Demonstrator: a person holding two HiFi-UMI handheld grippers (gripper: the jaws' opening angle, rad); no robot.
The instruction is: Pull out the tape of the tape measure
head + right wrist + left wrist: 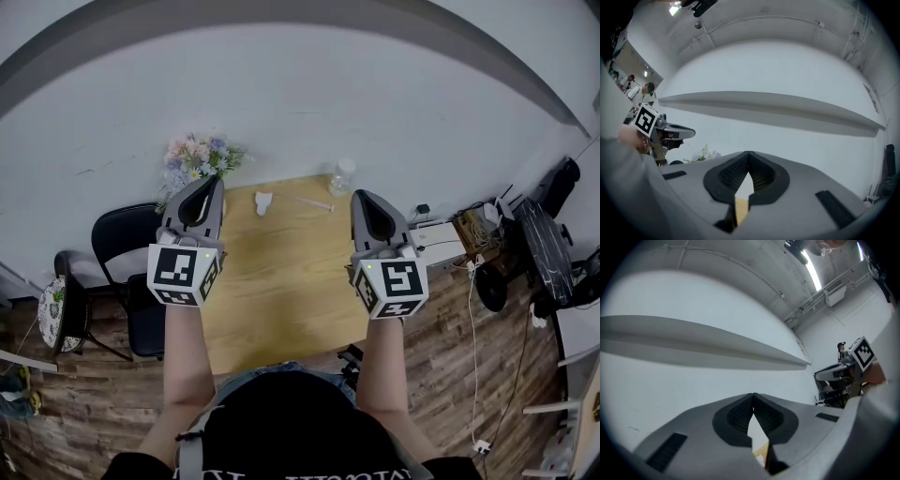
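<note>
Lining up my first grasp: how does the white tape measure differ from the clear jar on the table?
The tape measure is white, opaque and lies low; the jar is clear and stands upright. The tape measure sits nearer the table's middle, the jar further right at the far edge. Both rest on the wooden table, with nothing touching them.

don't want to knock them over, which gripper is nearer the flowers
Left. The left gripper is held just to the right of the flowers; the right gripper is much farther off to their right.
</note>
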